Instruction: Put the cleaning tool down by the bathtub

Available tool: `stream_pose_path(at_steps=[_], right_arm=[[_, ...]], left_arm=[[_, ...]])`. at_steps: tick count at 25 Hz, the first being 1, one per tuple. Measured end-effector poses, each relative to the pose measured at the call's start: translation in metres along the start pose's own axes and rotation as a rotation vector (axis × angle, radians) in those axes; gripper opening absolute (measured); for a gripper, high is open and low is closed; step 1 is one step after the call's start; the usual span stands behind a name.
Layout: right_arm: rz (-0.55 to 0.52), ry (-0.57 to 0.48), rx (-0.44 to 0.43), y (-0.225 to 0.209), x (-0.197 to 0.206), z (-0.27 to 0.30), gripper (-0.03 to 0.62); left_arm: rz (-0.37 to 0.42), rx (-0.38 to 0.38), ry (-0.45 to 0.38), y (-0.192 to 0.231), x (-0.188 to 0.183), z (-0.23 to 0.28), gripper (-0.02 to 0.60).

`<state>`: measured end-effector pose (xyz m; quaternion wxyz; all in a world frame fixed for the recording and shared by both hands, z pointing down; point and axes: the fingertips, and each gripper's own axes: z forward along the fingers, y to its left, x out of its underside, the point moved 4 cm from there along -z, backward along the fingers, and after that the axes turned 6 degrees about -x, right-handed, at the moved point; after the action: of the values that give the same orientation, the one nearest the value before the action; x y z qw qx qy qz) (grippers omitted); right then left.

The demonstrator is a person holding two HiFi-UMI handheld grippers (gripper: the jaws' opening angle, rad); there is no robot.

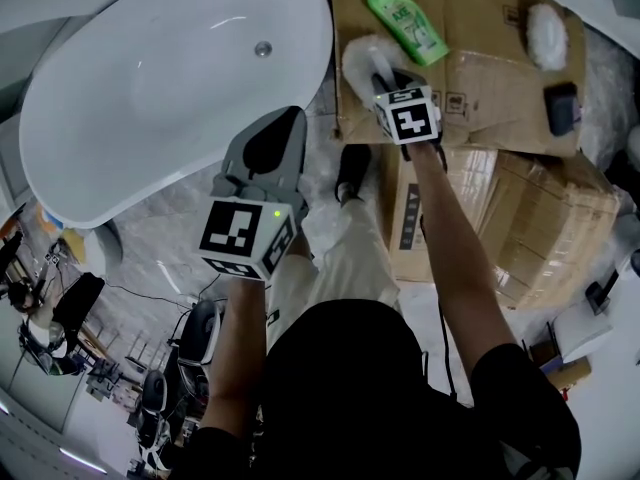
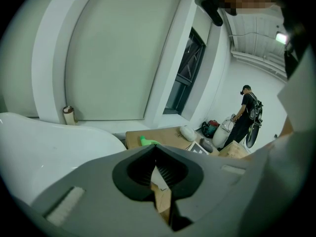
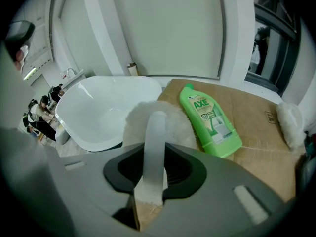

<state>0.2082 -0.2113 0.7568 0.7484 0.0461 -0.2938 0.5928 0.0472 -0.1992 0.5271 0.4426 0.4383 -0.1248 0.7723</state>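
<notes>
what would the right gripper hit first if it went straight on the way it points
Probably the cardboard sheet, just left of the green bottle. The fluffy head of the cleaning tool, held by the right gripper, would touch first; it may already rest there.

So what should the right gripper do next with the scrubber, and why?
Probably open the right gripper and let go: its jaws clamp the scrubber's handle, and the fluffy head sits low over the cardboard beside the bathtub.
</notes>
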Motion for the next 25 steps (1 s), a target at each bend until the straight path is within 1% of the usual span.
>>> stream_pose_path(at_steps=[4, 8, 13, 17, 25], right_arm=[[0.009, 0.003, 0.006, 0.000, 0.000, 0.003, 0.095], [-0.004, 0.008, 0.013, -0.002, -0.003, 0.007, 0.095], [0.005, 0.019, 0.003, -0.004, -0.004, 0.013, 0.095], [-0.016, 0.011, 0.025, -0.006, -0.008, 0.013, 0.095], [-0.017, 0.021, 0.023, -0.005, -0.009, 0.017, 0.095]], left_arm=[[0.005, -0.007, -0.005, 0.001, 0.002, -0.004, -0.002], [-0.001, -0.017, -0.007, 0.003, 0.002, -0.007, -0.002], [-0.011, -0.030, -0.006, 0.005, 0.003, -0.009, -0.002], [-0.002, -0.033, -0.013, 0.006, 0.002, -0.011, -0.002], [-0.006, -0.045, -0.021, 0.006, 0.001, -0.013, -0.002]])
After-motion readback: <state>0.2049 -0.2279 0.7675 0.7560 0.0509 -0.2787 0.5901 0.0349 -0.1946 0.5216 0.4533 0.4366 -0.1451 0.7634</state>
